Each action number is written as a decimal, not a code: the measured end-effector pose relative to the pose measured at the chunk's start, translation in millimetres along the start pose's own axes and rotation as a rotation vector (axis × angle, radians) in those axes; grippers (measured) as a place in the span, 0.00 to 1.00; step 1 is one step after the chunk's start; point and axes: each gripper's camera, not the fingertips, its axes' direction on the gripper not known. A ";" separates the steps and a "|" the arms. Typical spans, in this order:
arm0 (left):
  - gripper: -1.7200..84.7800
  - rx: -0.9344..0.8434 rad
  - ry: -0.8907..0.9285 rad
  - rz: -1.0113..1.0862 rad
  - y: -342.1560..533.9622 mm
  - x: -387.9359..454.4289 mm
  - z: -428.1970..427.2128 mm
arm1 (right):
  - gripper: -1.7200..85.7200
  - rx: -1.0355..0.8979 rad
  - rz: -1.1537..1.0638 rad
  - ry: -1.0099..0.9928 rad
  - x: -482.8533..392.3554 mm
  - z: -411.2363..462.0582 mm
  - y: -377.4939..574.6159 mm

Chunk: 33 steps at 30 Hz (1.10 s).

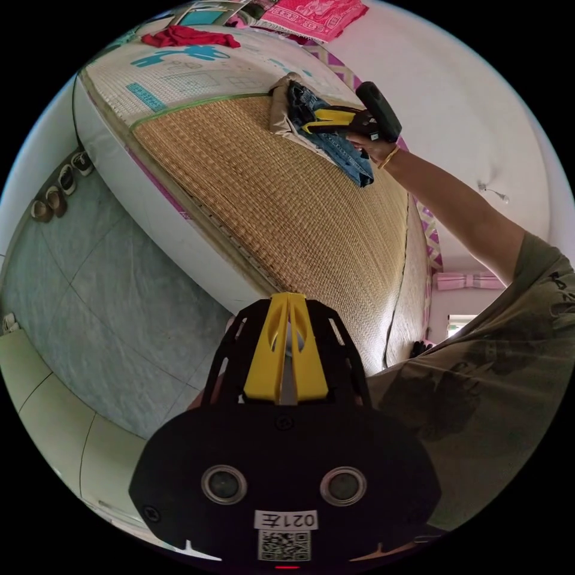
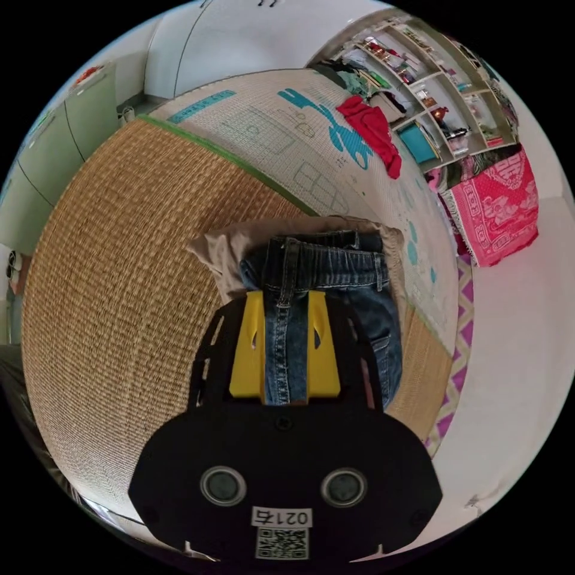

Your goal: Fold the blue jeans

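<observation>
A small white sticker (image 1: pixel 286 520) with a short printed code stands on the black body of the left gripper (image 1: pixel 288 296), above a square QR code (image 1: pixel 284 545). The right gripper (image 2: pixel 286 293) carries a matching sticker (image 2: pixel 281 517) and QR code (image 2: pixel 282 544). The pink cloth (image 2: pixel 500 203) bears large woven ornamental characters, and the dark print on the person's shirt (image 1: pixel 479 383) cannot be read.

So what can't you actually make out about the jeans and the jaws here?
- Right gripper view: the right gripper body hides the lower legs of the jeans.
- Right gripper view: whether the jaws press the denim is unclear.
- Left gripper view: the beige cloth is too small to identify.
</observation>
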 end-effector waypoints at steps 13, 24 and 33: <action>0.01 0.008 0.008 0.124 -28.1 -2.7 17.2 | 0.07 0.344 0.757 -0.403 180.0 -139.7 248.1; 0.01 -0.058 0.048 0.345 -103.3 93.9 82.7 | 0.07 0.112 0.698 -0.180 74.3 -246.6 439.0; 0.01 -0.162 0.088 0.485 -111.5 194.0 153.3 | 0.10 -0.209 0.920 -0.245 -173.5 -40.8 437.4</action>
